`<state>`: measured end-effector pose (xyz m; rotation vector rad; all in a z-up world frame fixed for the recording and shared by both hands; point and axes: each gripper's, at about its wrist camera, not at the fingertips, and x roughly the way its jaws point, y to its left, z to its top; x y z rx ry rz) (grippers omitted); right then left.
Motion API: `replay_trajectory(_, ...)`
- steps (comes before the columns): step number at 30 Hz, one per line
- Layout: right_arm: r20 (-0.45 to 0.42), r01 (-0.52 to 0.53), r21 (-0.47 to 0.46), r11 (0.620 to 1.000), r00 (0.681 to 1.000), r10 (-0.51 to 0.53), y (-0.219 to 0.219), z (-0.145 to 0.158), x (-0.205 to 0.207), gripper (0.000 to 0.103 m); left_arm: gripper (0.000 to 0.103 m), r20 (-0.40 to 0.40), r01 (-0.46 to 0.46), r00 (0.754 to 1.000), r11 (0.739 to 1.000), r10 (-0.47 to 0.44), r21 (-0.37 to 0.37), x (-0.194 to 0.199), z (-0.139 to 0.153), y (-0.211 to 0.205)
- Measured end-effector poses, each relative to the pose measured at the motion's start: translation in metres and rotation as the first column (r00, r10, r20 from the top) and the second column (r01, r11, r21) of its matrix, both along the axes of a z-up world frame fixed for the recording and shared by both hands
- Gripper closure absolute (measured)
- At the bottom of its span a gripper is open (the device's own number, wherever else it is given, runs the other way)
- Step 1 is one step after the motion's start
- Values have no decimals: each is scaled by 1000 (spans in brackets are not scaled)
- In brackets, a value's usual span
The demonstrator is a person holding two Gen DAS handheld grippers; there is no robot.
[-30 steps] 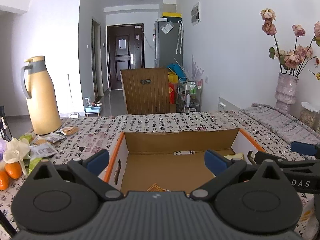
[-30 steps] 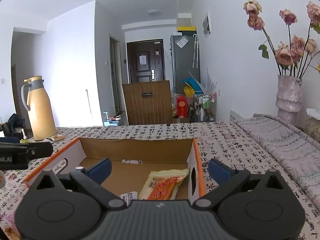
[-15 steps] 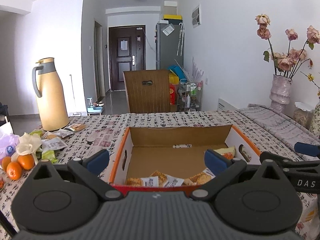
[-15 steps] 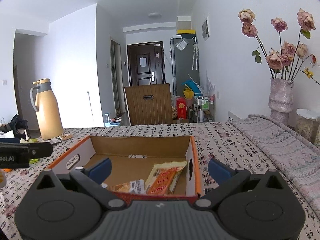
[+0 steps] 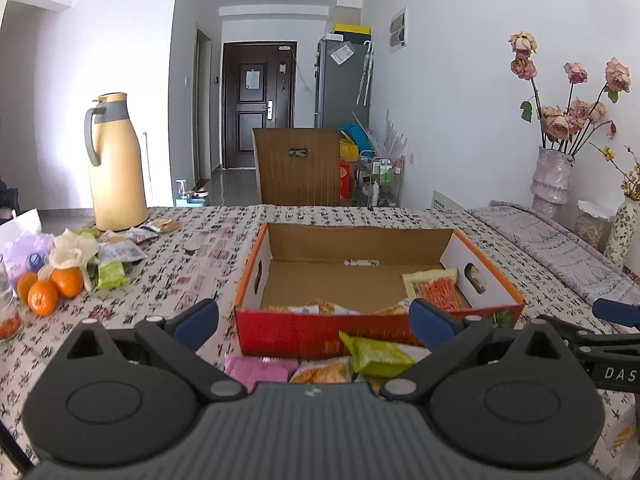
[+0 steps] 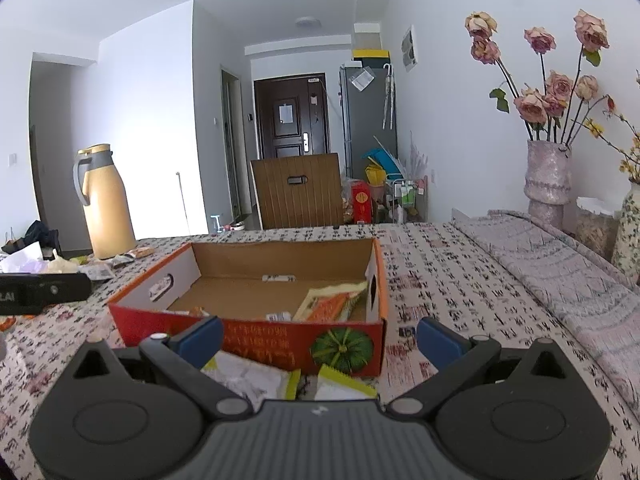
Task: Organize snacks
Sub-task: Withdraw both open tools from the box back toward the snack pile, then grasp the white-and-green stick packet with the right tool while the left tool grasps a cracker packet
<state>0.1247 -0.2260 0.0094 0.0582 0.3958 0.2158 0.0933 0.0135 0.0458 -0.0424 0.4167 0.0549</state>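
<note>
Patterned counter at frame centre carries the box, long axis left-right, open top up. Packets lie before its near wall; more inside at right. Left tongs and right tongs: spread, empty.

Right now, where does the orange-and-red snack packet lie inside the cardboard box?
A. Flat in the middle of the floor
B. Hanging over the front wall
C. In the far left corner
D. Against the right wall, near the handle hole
D: the orange-and-red snack packet leans at the right wall of the cardboard box, just beside the handle hole.
</note>
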Motion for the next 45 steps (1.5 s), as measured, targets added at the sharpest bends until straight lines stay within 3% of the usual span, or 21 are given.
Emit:
replay_trajectory(13, -101, 39, 10, 999, 994, -38, -25, -33, -21, 0, 0, -65, -11, 998, 1000, 11, -14, -34, -38, 17)
replay_trajectory(21, -168, 71, 20, 997, 984, -67, -31, -48, -6, 1, 0, -97, -36, 995, 999, 33, -30, -33, -47, 26)
replay_trajectory(27, -233, 36, 47, 998, 972, -24, -23, -57, 15, 13, 0, -110, -35, 993, 999, 31, -32, -30, -50, 27)
replay_trajectory(32, -294, 27, 79, 997, 956, -3, -17, -65, 33, 30, 0, -120, -45, 992, 998, 40, -34, -27, -53, 29)
replay_trajectory(36, -304, 30, 51, 998, 953, -13, -10, -72, 36, 38, 0, -133, -51, 990, 998, 45, -40, -23, -57, 31)
replay_trajectory(41, -292, 24, -1, 1000, 956, -24, -6, -75, 31, 62, 0, -140, -47, 989, 998, 40, -45, -21, -60, 32)
replay_trajectory(45, -269, 11, -32, 999, 963, -19, -5, -77, 26, 66, 0, -143, -45, 989, 998, 38, -48, -21, -61, 30)
